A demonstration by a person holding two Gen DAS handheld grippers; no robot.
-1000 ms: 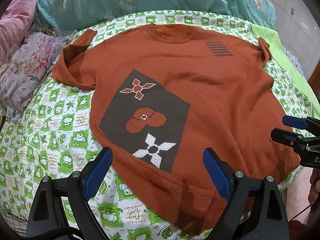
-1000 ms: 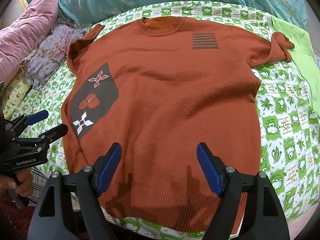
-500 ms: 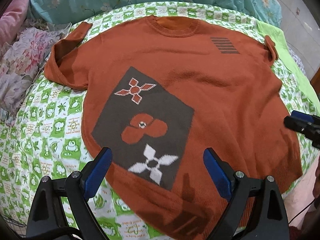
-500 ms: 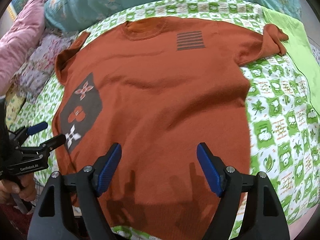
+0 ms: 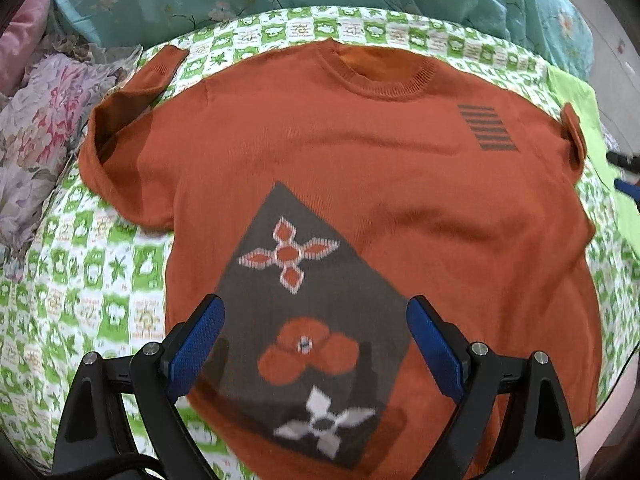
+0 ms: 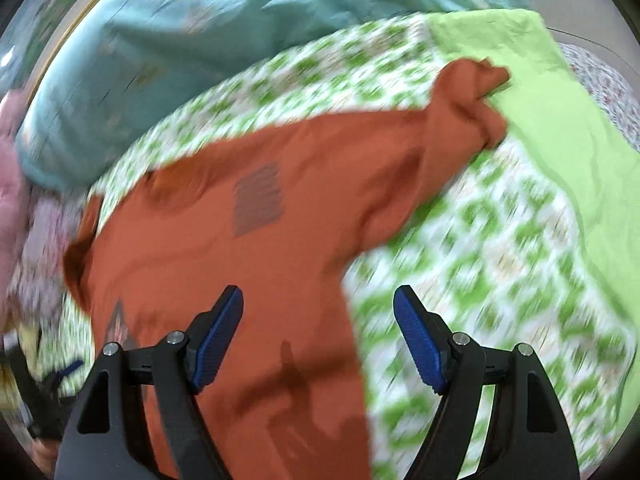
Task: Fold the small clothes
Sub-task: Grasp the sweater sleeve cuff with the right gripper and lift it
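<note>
An orange knitted sweater (image 5: 360, 168) lies spread flat, front up, on a green-and-white patterned bedsheet (image 5: 92, 296). It has a dark patch with flower shapes (image 5: 304, 320) low on its left and a striped mark (image 5: 486, 127) on the chest. My left gripper (image 5: 316, 316) hovers open over the dark patch, holding nothing. My right gripper (image 6: 318, 312) is open above the sweater's right side edge (image 6: 344, 280), empty; this view is blurred. The right sleeve (image 6: 464, 108) lies bunched onto a lime cloth. The right gripper's tips (image 5: 622, 172) show at the left wrist view's right edge.
A teal floral quilt (image 5: 320, 0) lies beyond the collar. Pink and floral bedding (image 5: 36, 132) is piled at the left. A lime green cloth (image 6: 560, 120) lies along the sheet's right side. The left gripper (image 6: 48, 384) shows at the lower left of the right wrist view.
Both grippers moved up the sweater toward the collar end. The right one swung right and rolled, now over the sweater's right edge and sleeve. Both stayed open.
</note>
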